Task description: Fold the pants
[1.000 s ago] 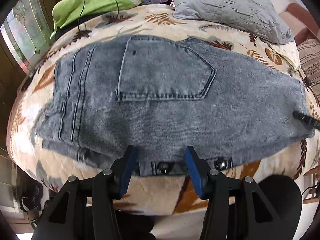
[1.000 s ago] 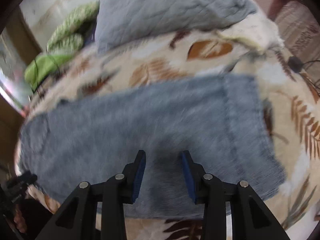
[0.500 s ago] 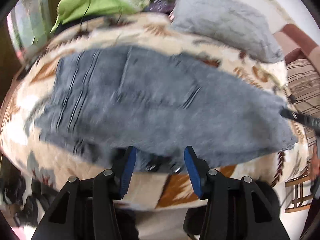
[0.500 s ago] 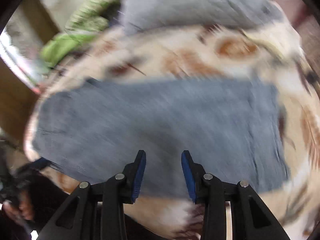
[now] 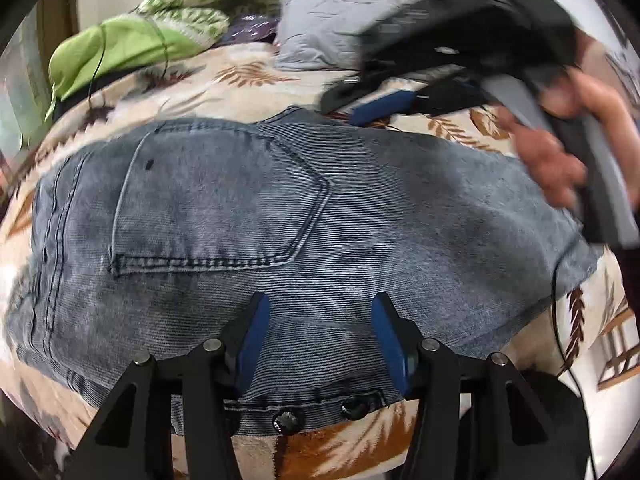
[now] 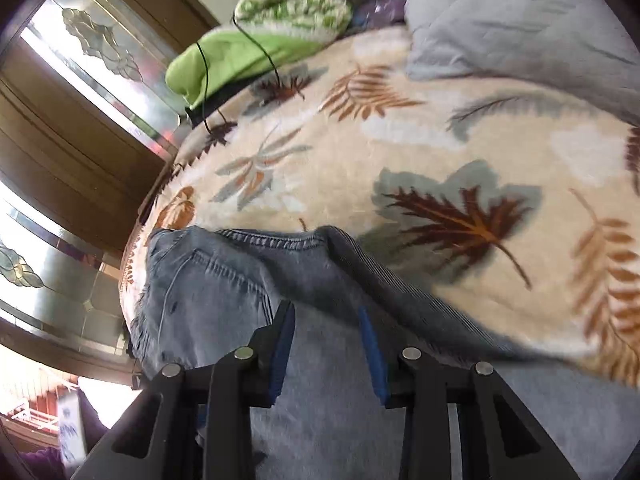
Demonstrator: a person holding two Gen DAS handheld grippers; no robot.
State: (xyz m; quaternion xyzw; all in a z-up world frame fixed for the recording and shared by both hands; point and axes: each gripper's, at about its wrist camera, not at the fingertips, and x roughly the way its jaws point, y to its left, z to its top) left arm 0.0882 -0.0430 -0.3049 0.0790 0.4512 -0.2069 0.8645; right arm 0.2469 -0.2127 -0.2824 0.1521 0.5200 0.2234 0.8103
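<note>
Grey-blue jeans (image 5: 280, 208) lie folded lengthwise on a leaf-print blanket (image 5: 248, 76), back pocket (image 5: 216, 204) facing up. My left gripper (image 5: 318, 320) hangs low over the denim just inside the buttoned waistband. Its blue pads are apart and its jaws are opening, with cloth under them but nothing pinched. My right gripper (image 6: 326, 324) is over the jeans' (image 6: 224, 280) far stitched edge beside the pocket. Its jaws are closing with denim below and none clamped. In the left wrist view the right gripper (image 5: 356, 102) shows blurred at the upper right, held by a hand (image 5: 552, 160).
A grey pillow (image 5: 332, 20) and green bedding (image 5: 120, 48) with a black cable lie at the back of the bed. A wooden door with glass panels (image 6: 60, 120) stands to the left. The blanket (image 6: 440, 140) stretches beyond the jeans. Wooden furniture (image 5: 616, 352) stands at the lower right.
My right gripper has swept left along the jeans from the leg end to the far edge by the pocket. My left gripper has moved in over the waistband.
</note>
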